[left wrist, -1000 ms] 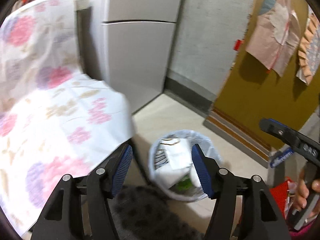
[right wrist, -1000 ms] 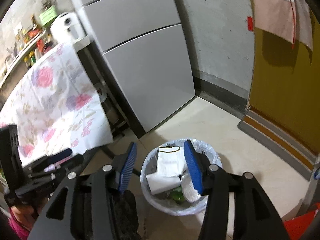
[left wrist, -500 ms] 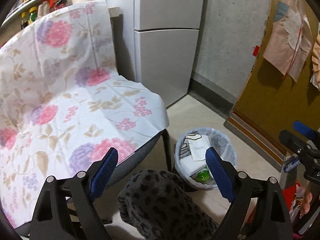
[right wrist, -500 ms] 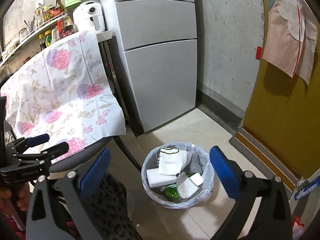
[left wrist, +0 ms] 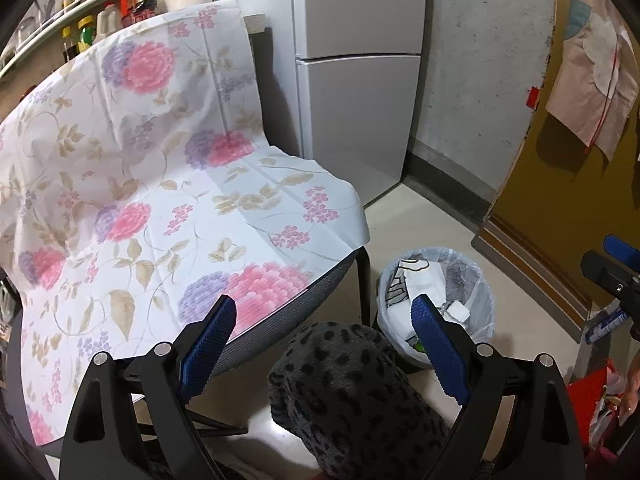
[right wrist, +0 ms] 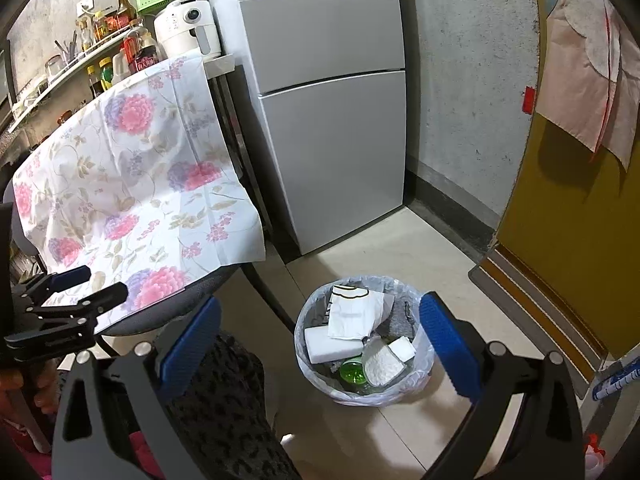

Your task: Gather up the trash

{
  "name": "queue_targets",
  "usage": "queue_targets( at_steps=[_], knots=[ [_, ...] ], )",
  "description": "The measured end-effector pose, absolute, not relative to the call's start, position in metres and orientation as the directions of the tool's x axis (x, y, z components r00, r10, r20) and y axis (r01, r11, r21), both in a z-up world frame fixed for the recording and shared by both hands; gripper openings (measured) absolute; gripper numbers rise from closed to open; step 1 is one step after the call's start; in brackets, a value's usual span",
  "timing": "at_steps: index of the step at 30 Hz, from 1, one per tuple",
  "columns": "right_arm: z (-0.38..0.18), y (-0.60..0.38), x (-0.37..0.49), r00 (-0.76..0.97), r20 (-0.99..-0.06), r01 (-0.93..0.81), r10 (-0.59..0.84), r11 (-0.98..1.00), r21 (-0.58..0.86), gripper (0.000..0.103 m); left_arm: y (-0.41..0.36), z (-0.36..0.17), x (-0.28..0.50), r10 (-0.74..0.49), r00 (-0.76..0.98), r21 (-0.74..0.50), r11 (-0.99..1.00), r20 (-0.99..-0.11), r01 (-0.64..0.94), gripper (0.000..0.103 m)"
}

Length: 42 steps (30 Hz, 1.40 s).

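A small trash bin (right wrist: 416,390) lined with a clear plastic bag stands on the tiled floor; it also shows in the left wrist view (left wrist: 482,300). It holds white paper pieces (right wrist: 354,312), a white box (right wrist: 330,344) and a green bottle (right wrist: 354,372). My right gripper (right wrist: 320,344) is open and empty, raised above and in front of the bin. My left gripper (left wrist: 322,340) is open and empty, raised beside the chair, left of the bin.
A chair draped with a floral cloth (left wrist: 140,184) stands left of the bin. A grey fridge (right wrist: 328,112) is behind. A yellow door (right wrist: 580,240) is at right. A leopard-print leg (left wrist: 352,396) is below the grippers. A shelf with bottles (right wrist: 100,64) sits at back left.
Both grippers have pulled up and back from the bin, and their jaws have opened wider. The bin now looks smaller and farther away.
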State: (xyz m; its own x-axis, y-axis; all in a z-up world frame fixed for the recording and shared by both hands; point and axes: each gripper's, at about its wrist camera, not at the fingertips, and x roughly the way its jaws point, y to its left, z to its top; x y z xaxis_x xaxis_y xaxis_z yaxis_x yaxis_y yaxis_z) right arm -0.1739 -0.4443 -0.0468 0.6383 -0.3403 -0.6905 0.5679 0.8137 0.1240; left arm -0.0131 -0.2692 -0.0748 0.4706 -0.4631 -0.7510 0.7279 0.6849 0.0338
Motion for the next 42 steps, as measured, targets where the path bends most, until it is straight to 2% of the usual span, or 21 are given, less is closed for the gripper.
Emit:
queue_targets(
  at_steps=[42],
  knots=[
    [-0.050, -0.442, -0.166, 0.641, -0.697, 0.548, -0.321, 0.827, 0.124, 0.097, -0.256, -0.070, -0.011, -0.454, 0.489, 0.027, 0.711, -0.745, 0.702, 0.089]
  ],
)
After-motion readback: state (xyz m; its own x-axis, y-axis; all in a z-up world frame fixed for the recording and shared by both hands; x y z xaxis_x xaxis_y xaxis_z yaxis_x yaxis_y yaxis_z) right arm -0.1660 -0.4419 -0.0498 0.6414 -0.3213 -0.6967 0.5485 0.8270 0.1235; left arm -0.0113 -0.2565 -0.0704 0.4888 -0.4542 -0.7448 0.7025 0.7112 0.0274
